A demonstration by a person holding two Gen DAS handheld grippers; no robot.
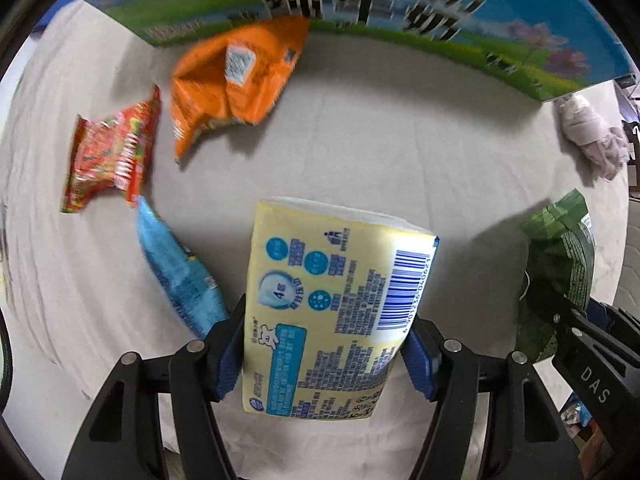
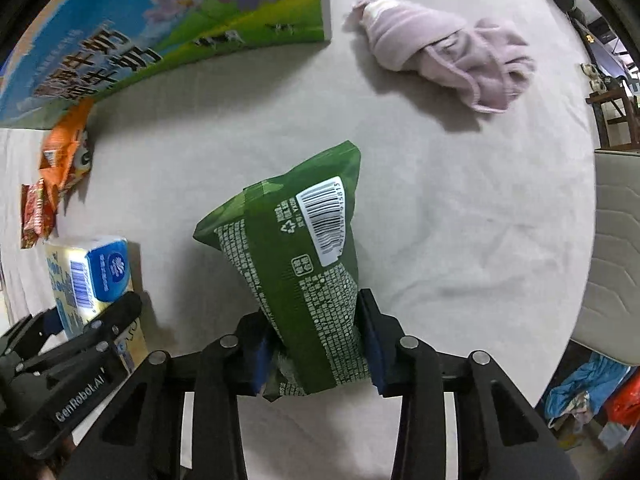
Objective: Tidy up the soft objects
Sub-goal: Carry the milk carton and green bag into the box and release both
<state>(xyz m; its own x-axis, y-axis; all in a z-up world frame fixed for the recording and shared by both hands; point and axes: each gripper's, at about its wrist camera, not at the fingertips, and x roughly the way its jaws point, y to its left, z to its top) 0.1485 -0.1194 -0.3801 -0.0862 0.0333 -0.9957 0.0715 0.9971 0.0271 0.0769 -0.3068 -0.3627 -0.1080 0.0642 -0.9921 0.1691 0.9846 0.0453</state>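
Note:
My left gripper [image 1: 324,344] is shut on a yellow tissue pack [image 1: 336,300] with blue print, held above the white cloth surface. The pack also shows in the right wrist view [image 2: 94,276] at the left. My right gripper [image 2: 316,344] is shut on a green snack bag [image 2: 296,256] with a barcode, lifted off the surface. That bag shows at the right edge of the left wrist view [image 1: 560,264]. An orange bag [image 1: 232,80], a red bag [image 1: 112,148] and a blue bag [image 1: 176,268] lie at the left.
A large blue and green printed carton [image 1: 400,12] stands along the back, also seen in the right wrist view [image 2: 160,28]. A crumpled pink cloth [image 2: 448,56] lies at the back right. A white cushion [image 2: 616,260] sits past the surface's right edge.

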